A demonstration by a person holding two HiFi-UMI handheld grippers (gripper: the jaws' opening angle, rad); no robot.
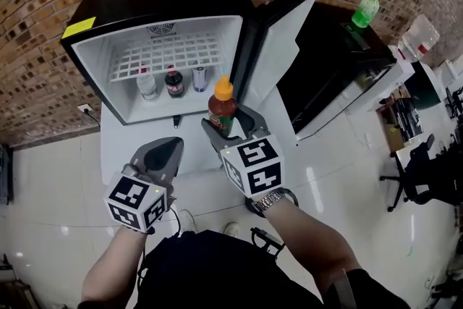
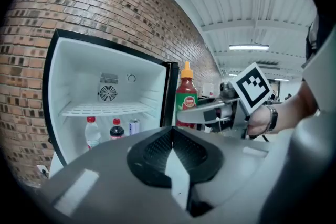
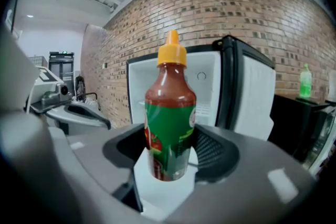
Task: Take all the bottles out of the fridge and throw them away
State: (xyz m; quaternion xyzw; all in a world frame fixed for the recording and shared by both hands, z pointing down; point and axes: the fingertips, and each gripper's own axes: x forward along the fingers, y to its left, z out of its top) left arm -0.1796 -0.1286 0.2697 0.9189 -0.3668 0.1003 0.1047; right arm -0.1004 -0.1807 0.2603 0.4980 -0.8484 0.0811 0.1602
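Red bottle (image 1: 221, 106) clamped in right gripper (image 1: 226, 124); left gripper (image 1: 172, 146) closed, empty; two bottles (image 1: 147, 85) (image 1: 173, 82), one can (image 1: 200, 78) inside fridge (image 1: 94, 58).

Sauce bottle (image 1: 221, 106) btm is hidden betw. the jaws of the right gripper (image 1: 228, 125) in head view, & its label print is too small to read. In left gripper view the left gripper (image 2: 173, 150) body covers the btms of the clear bottle (image 2: 92, 132), dark soda bottle (image 2: 116, 129) & can (image 2: 134, 126) in the fridge (image 2: 73, 76); their labels can't be read. In right gripper view the sauce bottle blocks most of the fridge interior.
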